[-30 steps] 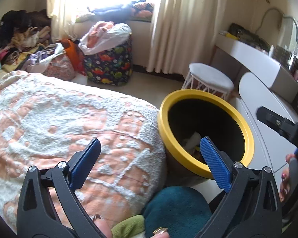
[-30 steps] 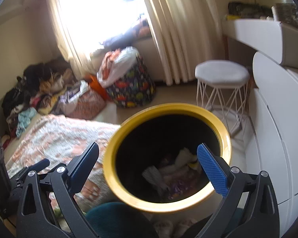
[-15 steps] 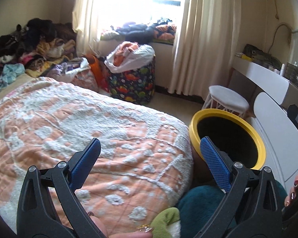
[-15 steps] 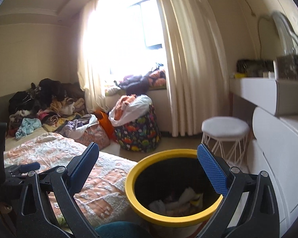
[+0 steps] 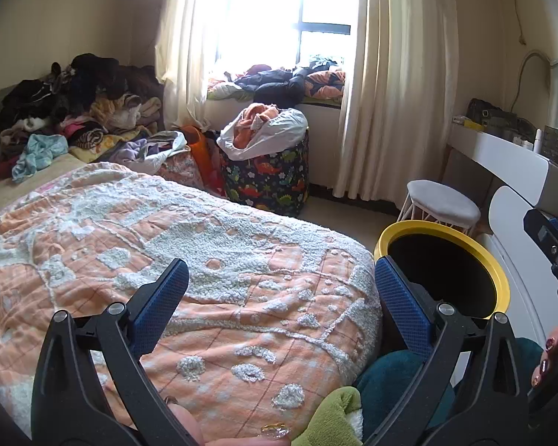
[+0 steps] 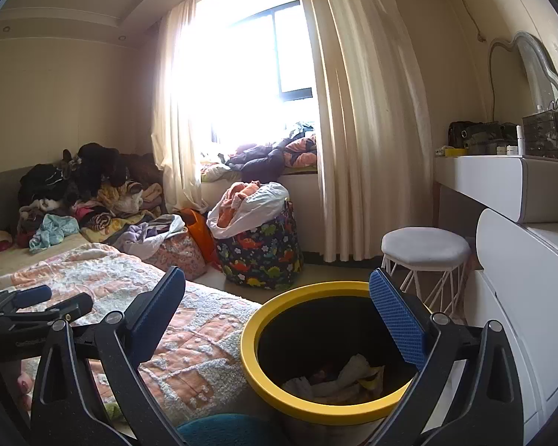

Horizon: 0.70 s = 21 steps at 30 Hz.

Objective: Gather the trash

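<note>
A round bin with a yellow rim (image 6: 264, 375) stands on the floor beside the bed; crumpled paper trash (image 6: 349, 377) lies inside it. It also shows in the left wrist view (image 5: 498, 278), its inside dark. My left gripper (image 5: 279, 297) is open and empty, above the orange and white bedspread (image 5: 167, 230). My right gripper (image 6: 279, 312) is open and empty, above and just behind the bin. The right gripper's edge shows at the far right of the left wrist view.
A white stool (image 6: 424, 249) stands behind the bin, a white dresser (image 6: 528, 297) to its right. A dinosaur-print hamper (image 6: 264, 252) stuffed with clothes stands by the curtains. Clothes are piled at the bed's head (image 5: 74, 111). A teal cushion (image 5: 394, 379) lies below the left gripper.
Both grippers have lifted and tilted up away from the bin's mouth. The bin has dropped lower in both views and more of the room shows. Both stay open and empty.
</note>
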Available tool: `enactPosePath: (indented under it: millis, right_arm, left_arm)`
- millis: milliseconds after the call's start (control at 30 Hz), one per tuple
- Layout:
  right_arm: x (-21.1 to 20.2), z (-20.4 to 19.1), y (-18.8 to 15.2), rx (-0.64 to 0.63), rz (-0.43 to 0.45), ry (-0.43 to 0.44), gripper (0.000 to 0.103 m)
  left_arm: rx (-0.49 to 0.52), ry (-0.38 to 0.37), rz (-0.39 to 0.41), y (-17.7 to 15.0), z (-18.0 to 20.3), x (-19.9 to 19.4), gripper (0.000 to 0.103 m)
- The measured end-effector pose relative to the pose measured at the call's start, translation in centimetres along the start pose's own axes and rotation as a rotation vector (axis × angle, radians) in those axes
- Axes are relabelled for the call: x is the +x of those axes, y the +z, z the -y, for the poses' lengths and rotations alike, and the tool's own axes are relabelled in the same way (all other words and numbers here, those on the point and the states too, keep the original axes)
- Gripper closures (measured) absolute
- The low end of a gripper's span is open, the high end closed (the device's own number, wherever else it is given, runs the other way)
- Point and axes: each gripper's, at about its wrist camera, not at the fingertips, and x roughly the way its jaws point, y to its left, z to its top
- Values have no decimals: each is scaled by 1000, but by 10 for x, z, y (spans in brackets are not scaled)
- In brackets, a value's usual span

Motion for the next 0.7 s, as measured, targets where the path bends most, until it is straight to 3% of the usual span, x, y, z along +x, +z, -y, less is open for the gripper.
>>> enactPosePath:
  millis: [700]
  right_arm:
    - [-1,-2,0,9,11,-9,6]
  left_arm:
    - [18,-12,2,-1,5,-1,11]
